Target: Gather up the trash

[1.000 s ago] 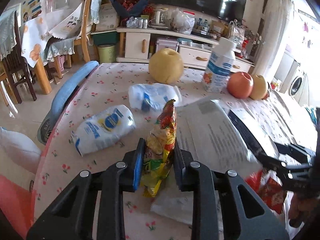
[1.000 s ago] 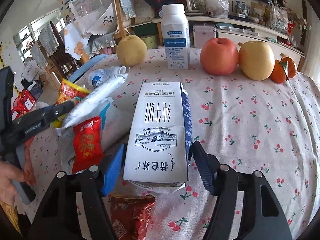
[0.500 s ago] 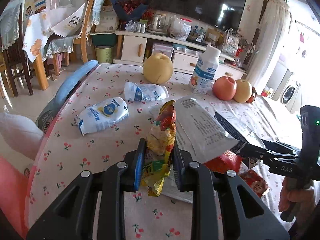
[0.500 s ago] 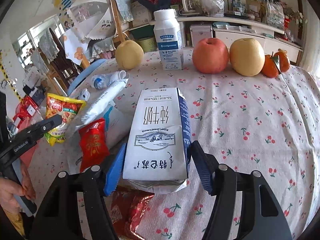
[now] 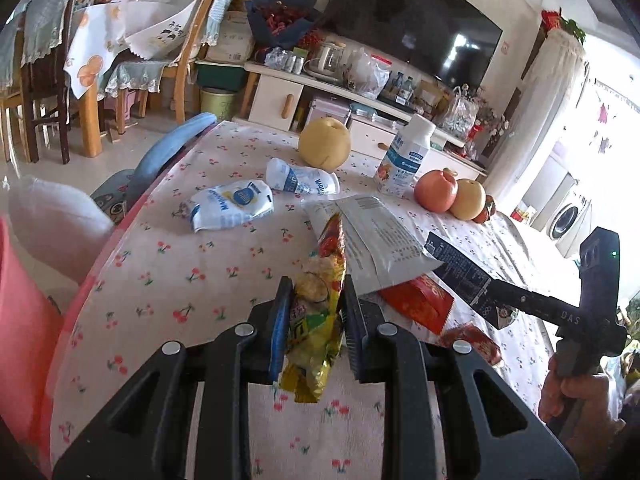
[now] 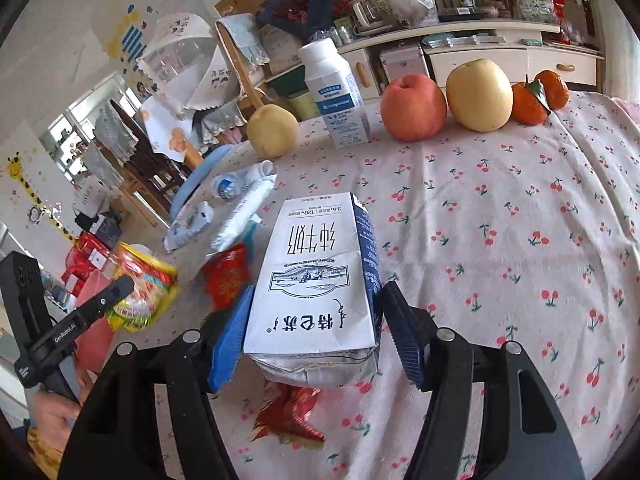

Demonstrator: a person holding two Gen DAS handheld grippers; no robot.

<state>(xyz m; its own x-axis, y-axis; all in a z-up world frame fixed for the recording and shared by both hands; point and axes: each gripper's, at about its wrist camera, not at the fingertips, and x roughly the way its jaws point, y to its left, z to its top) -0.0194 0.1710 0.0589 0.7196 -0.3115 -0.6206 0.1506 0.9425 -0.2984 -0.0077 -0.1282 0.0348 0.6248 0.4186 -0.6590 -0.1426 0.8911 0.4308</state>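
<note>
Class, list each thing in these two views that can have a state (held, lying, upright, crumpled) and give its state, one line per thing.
Left gripper: shut on snack bag.
Snack bag: held, off the table.
Right gripper: shut on milk carton.
Milk carton: held, off the table.
Bottle: upright, capped.
Milk pouches: lying, crumpled.
Red wrapper: lying crumpled under the carton.

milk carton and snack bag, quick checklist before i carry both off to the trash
1. Left gripper clamped on snack bag: ok.
2. Right gripper pads against milk carton: ok, though the far-side contact is hard to see.
3. Carton lifted off the tablecloth: ok.
4. Red wrapper stuck to carton: cannot tell.
5. Trash bin in view: not ok.
</note>
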